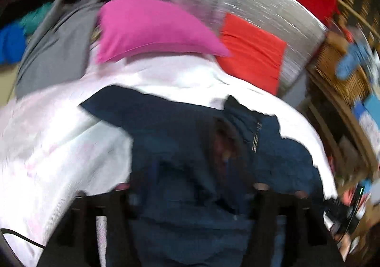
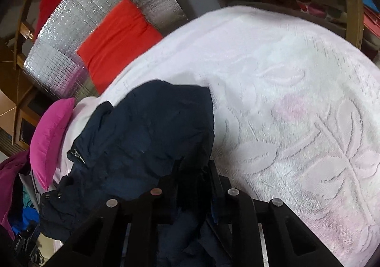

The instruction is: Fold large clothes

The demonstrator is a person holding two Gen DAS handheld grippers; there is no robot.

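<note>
right gripper (image 2: pixel 192 172) fingers pinched, left gripper (image 1: pixel 192 195) fingers spread

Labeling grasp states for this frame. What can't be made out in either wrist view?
- Left wrist view: motion blur throughout; whether the left tool pinches the navy jacket is unclear, fabric covers its tips.
- Left wrist view: jacket's lower part cut off by the bottom edge.
- Right wrist view: right tool fingertips are buried in jacket folds, so contact is hidden.
- Right wrist view: clothes pile cut off at the left edge.

Navy jacket (image 2: pixel 142 133); white leaf-embossed blanket (image 2: pixel 296 100); pink pillow (image 1: pixel 152 26); red cushion (image 2: pixel 118 38).
</note>
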